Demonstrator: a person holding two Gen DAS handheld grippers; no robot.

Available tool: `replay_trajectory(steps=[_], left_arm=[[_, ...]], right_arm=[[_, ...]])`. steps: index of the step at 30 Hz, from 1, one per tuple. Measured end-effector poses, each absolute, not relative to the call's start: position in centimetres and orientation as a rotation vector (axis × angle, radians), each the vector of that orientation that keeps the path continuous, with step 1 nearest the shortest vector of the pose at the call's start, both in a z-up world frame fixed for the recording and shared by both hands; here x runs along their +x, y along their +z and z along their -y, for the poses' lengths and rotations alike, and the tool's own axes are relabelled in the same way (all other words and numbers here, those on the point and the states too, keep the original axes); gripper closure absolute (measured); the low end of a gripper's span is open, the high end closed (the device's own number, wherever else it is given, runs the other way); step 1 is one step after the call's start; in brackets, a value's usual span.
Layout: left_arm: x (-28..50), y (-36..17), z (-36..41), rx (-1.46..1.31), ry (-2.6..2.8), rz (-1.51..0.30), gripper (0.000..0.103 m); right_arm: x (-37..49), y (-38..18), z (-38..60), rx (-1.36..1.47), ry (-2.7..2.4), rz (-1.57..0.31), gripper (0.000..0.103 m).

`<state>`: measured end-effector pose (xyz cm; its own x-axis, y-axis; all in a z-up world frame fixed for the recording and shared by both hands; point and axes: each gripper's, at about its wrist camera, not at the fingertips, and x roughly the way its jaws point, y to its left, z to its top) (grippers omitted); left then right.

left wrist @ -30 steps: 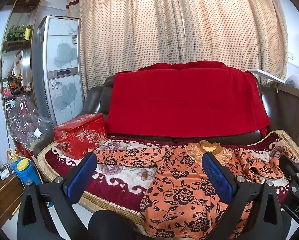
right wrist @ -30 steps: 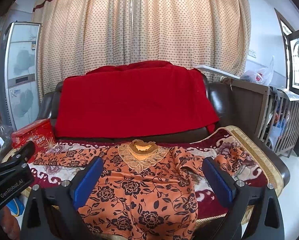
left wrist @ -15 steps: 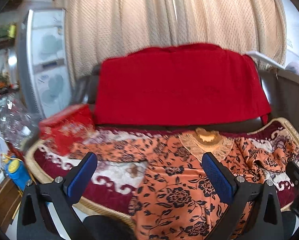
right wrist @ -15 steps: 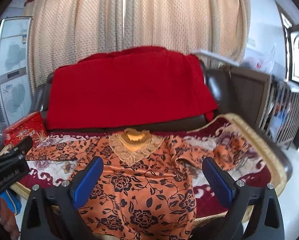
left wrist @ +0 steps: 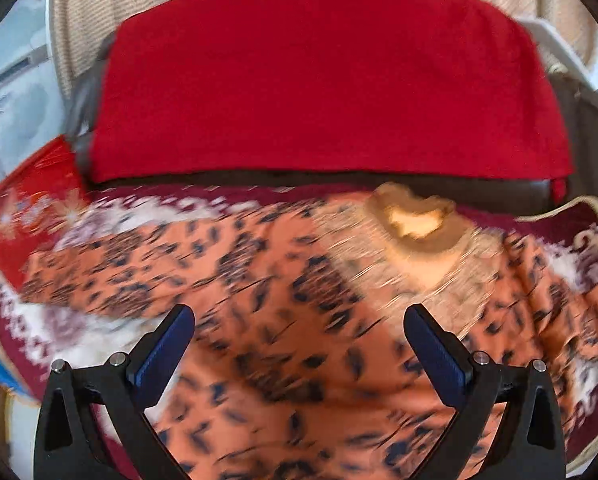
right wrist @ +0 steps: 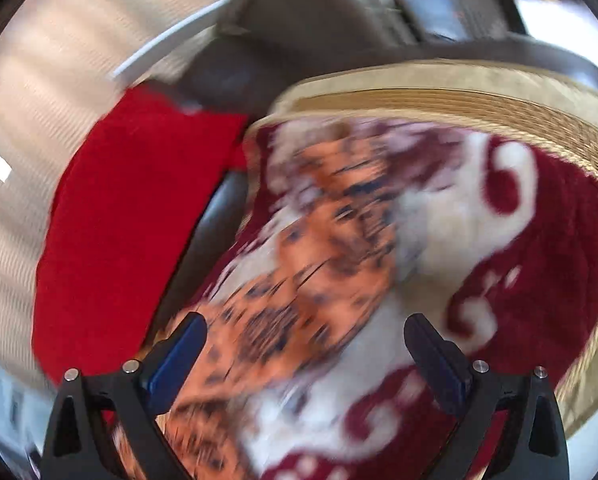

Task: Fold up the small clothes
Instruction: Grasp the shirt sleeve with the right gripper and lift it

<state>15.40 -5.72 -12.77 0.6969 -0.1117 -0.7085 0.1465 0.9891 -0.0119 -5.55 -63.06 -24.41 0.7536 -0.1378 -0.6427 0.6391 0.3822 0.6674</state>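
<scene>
Fingers (left wrist: 161, 354) of the left gripper (left wrist: 299, 344) stand wide apart, blue pads facing each other with nothing clamped between them. Directly ahead of them and beneath lies the orange floral top (left wrist: 283, 320), spread flat; its body fills the gap between the two fingers. One sleeve runs out ahead-left of the left finger, and the lace neckline (left wrist: 417, 224) sits farther ahead, above the right finger. The picture is smeared by motion, so the print reads only as dark streaks on orange. Under the garment is the maroon-and-white patterned blanket (left wrist: 31, 336), showing to the left and far right of the gripper. Beyond the left sleeve sits a red box (left wrist: 31, 200), and behind everything the red throw (left wrist: 319, 80) hangs over the dark sofa back (left wrist: 499, 190), with a dotted curtain (left wrist: 83, 32) farthest off.

The right gripper (right wrist: 305, 348) is likewise spread open and empty — its view is tilted and heavily blurred. Just ahead of its left finger lies the top's other sleeve (right wrist: 311, 248), a crumpled orange strip running away up the frame between the fingers. To the right of it the blanket (right wrist: 539, 240) shows bare, ending in a tan woven border (right wrist: 479, 104). Left of the sleeve, past the dark seat gap, is the red throw (right wrist: 131, 220), and the curtain (right wrist: 59, 60) lies beyond.
</scene>
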Motion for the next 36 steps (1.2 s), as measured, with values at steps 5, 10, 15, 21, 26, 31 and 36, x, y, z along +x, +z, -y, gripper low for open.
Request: replay_trajectory(steps=[5,10,15,21,26,31,36], left_arm=[[15.4,-14.5,8.2,0.107,-0.267,-0.737,0.000],[16.1,-15.8,9.5,0.179,-0.291,-0.749,0.000],[17.0,-16.1,8.9,0.185,-0.265,-0.733,0.000],[18.9,-15.8,5.2,0.095,-0.165,-0.745,0.000],[20.4,-15.3,1.8,0.092,-0.017,-0.725,0.000],[21.1,-14.3,-1.8,0.088,0.067,-0.703,0.000],[21.6,-13.2,-5.8,0.028,0.112,-0.694,0.000]], right_arm=[[-2.8,-26.1,68.4,1.168,-0.571,-0.512,0.018],[-0.2,-27.0,69.9,1.169,-0.609,-0.507,0.024],[2.8,-27.4,69.8,1.100,-0.629,-0.545,0.098],[4.0,-24.1,66.8,1.016,-0.522,-0.448,0.097],[7.6,-17.8,59.6,0.949,-0.251,-0.336,0.097],[15.4,-12.7,49.5,0.906,0.025,-0.352,0.097],[23.2,-11.3,38.5,0.881,0.227,-0.446,0.097]])
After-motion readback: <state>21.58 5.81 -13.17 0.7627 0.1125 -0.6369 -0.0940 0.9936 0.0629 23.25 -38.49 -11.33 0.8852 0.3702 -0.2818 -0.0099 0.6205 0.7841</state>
